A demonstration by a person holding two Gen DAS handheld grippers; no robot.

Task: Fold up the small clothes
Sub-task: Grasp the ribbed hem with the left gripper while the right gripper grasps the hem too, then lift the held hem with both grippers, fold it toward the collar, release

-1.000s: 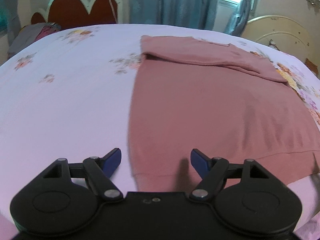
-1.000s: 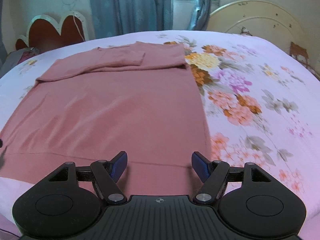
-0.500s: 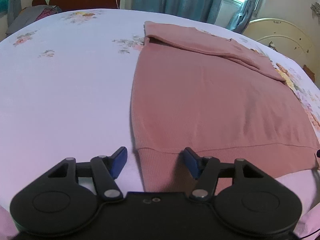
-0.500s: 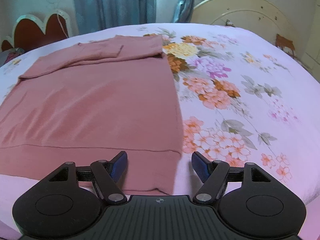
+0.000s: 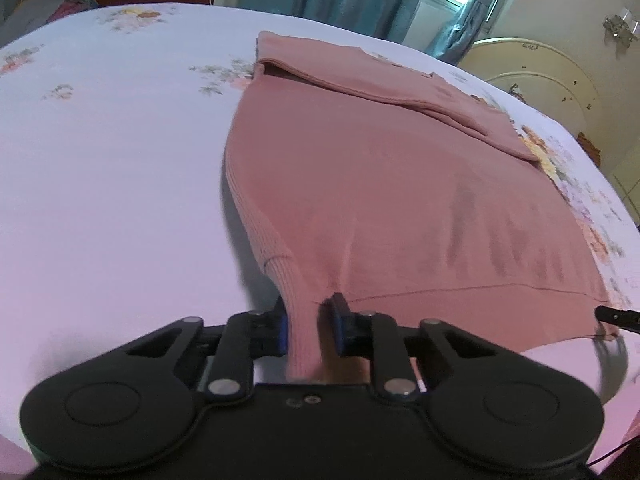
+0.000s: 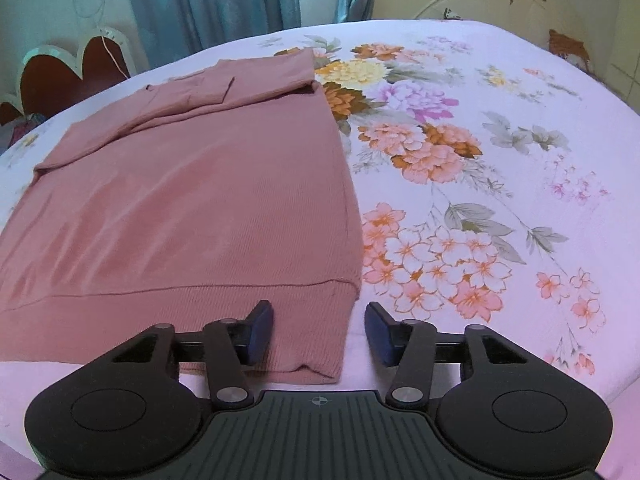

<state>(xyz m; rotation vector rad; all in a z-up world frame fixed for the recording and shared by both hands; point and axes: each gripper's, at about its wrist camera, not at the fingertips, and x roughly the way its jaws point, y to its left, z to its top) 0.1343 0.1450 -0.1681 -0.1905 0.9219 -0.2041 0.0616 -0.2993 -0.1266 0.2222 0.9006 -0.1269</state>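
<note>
A pink sweater (image 5: 380, 200) lies flat on a bed (image 5: 112, 168) covered by a pale sheet with printed flowers, its sleeves folded across the far end and its ribbed hem along the near edge.

The left gripper (image 5: 308, 330) has just been closing, and its fingers (image 5: 282, 328) now stand narrow, pinching the near left corner of the hem. The ribbed fabric is bunched between the blue pads and lifted a little off the sheet, so that creases run from the corner into the body of the sweater.

The right gripper (image 6: 320, 332) has also just been closing, but its fingers (image 6: 260, 330) are about half open. They straddle the near right corner of the hem: the left pad rests over the ribbed band, the right pad (image 6: 378, 334) stands just beside the sweater's edge, above the bare sheet. The fabric lies flat between them and the pads do not press on it.

Blue curtains (image 6: 216, 0) hang at the far side of the room.
</note>
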